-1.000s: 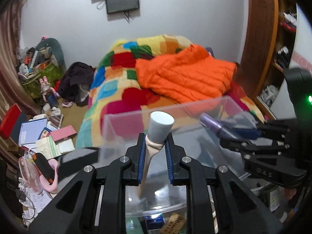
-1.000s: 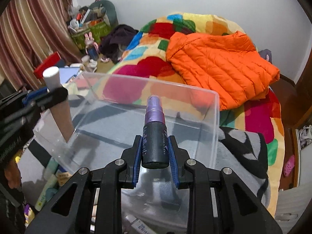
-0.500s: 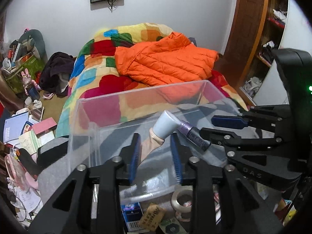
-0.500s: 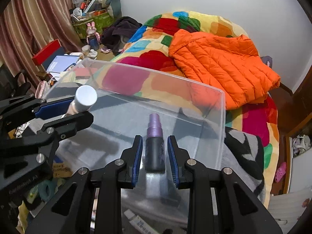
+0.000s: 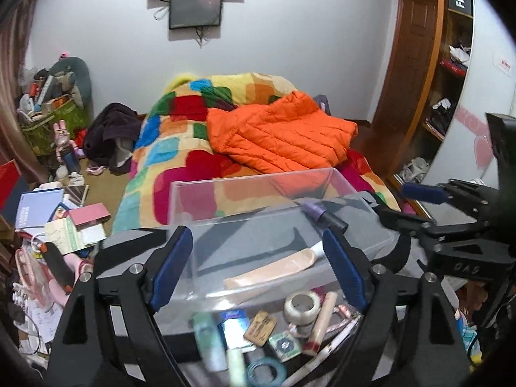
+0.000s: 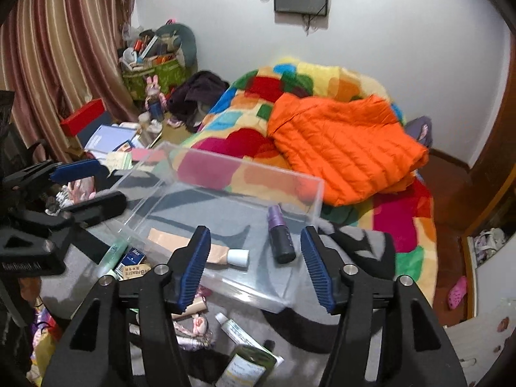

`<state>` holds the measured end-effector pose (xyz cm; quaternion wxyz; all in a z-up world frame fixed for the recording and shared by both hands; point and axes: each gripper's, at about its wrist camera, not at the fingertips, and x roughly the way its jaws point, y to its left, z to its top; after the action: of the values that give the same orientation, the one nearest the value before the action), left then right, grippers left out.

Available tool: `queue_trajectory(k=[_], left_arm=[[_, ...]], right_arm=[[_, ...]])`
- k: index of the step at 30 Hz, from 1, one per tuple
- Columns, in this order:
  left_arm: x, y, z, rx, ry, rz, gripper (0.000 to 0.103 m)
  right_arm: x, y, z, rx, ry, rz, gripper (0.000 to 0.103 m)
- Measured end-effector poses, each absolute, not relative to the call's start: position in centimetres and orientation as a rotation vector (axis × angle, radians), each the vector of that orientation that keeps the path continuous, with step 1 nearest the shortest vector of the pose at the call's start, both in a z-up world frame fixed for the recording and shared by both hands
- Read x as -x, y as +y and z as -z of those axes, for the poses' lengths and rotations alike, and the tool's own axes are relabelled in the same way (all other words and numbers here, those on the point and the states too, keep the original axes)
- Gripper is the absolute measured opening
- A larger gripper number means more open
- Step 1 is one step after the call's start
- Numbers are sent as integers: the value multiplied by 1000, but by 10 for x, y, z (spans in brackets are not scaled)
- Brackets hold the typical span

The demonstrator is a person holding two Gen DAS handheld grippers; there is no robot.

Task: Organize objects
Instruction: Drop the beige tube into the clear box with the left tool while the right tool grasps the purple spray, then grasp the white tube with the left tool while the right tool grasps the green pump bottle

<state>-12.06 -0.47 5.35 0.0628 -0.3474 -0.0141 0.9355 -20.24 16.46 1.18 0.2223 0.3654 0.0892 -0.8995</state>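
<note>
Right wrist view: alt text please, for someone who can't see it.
Open right gripper hovers over a clear plastic bin holding a purple-capped spray bottle and a beige tube, both lying flat. Open left gripper at left; loose toiletries in front, an orange jacket on the bed behind.

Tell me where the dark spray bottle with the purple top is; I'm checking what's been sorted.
The dark spray bottle with the purple top lies inside the clear plastic bin, right of the beige white-capped tube, in the right wrist view.
</note>
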Motion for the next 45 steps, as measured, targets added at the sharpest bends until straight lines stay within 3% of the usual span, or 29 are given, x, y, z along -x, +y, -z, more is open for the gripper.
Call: queue_trajectory(k=[3,19,21,27,34,37,39,41,45], left_arm=[[106,-15,-50,1067,-45,-2864,89],[32,-44,28,1326,-175,-2825,88],[28,-43,34,1346,-190,-2813,83],[20,-40,56,1422,-186,-2760,55],[25,-39,60,1394,-170,-2792,48],[29,-36,61,1382,-138,-2803,40],[31,-33,62,1373,-106,-2814,32],[31,-32,61,1366,-94,-2810,16],[30,-32,59,1362,-103,-2800,15]], right_arm=[[188,172,-13,-988,235,2517,65],[161,198,71,-1297,71,2462,65],[158,202,75,-1317,52,2450,65],[154,209,70,-1319,89,2443,62],[158,205,80,-1392,94,2342,45],[158,204,84,-1405,73,2323,38],[156,204,85,-1397,61,2333,38],[155,206,84,-1388,42,2339,38],[153,213,78,-1359,-7,2366,38]])
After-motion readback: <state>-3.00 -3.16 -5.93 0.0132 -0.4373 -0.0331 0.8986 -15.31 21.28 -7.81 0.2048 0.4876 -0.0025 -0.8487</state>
